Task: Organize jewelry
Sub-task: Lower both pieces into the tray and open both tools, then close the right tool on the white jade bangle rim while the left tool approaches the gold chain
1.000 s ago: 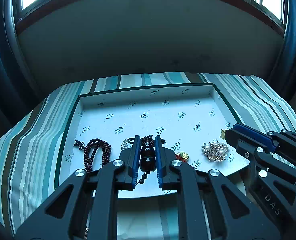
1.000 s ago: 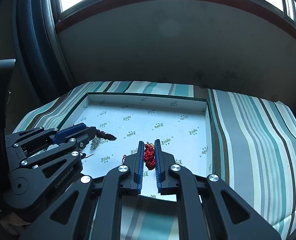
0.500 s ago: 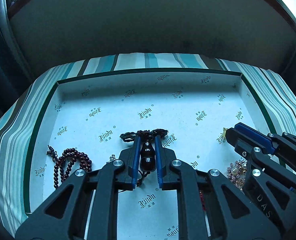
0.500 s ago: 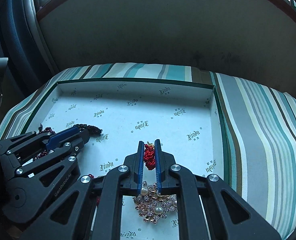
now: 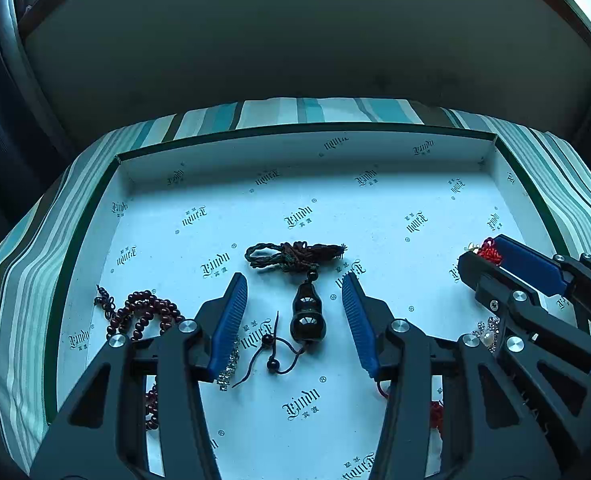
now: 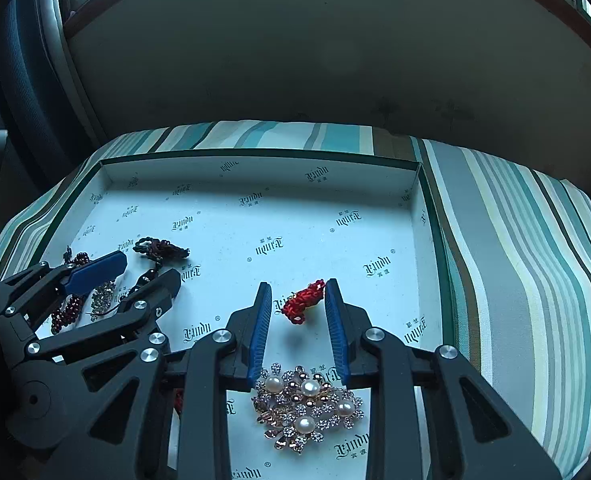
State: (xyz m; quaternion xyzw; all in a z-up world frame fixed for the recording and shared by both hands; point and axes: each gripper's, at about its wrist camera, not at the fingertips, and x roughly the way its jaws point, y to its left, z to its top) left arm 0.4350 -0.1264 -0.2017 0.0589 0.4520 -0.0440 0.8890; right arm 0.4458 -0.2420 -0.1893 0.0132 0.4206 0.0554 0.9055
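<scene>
Both grippers have let go since half a second ago: the left gripper (image 5: 294, 280), which was clamped on the black gourd pendant (image 5: 307, 312), now has its fingers spread wide with the pendant lying between them on the tray's printed white floor (image 5: 375, 208), touching neither pad. Its braided dark cord (image 5: 291, 255) lies bunched just beyond the fingertips, and a thin tail with two small beads trails toward the camera.

Likewise the right gripper (image 6: 298, 285) has its fingers apart, and the red knotted charm (image 6: 304, 300) it was pinching rests on the floor between them; whether it touches the right-hand pad is hard to tell.

Dark red prayer beads (image 5: 145, 314) lie left of the left gripper, partly hidden behind its finger, and a small rhinestone piece (image 5: 228, 368) peeks from under the same finger, too covered to identify. A pearl and crystal brooch (image 6: 305, 408) sits close to the right camera, its upper edge under the finger pads. Striped cloth (image 6: 515, 248) surrounds the tray.
</scene>
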